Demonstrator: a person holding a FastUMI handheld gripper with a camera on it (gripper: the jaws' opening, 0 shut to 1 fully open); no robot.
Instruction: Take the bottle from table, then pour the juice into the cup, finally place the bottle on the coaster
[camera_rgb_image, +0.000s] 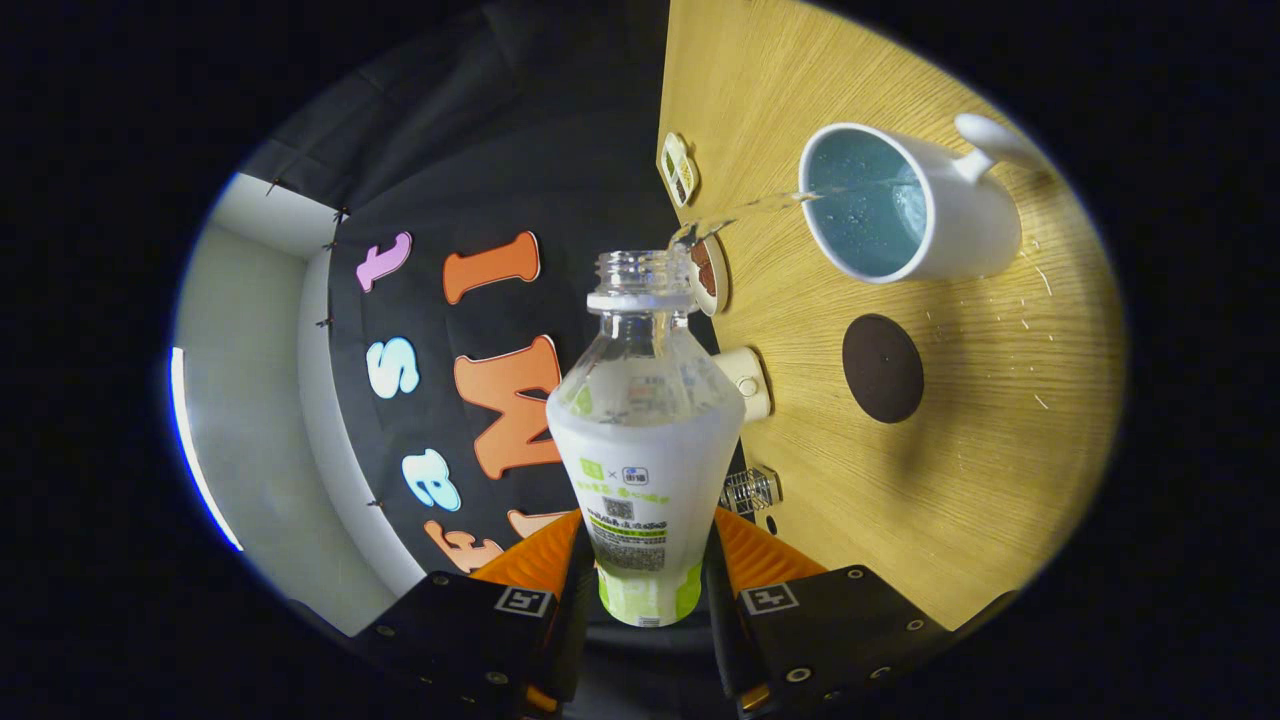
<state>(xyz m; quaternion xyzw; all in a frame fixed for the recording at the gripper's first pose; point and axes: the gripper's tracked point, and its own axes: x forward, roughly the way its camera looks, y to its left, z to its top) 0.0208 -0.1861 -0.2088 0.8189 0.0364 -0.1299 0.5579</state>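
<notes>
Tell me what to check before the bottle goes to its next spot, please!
1. Grip: the gripper has both fingers pressed on the bottle. Ok.
2. Stream: the juice arcs from the bottle's mouth into the cup. Ok.
3. Cup level: some liquid sits inside, well below the rim. Ok.
4. Pouring finished: juice is flowing and the bottle is tipped. Not ok.
5. Coaster: it lies bare on the table beside the cup. Ok.
6. Spills: small specks dot the table near the cup; wet drops or not, cannot tell.
</notes>
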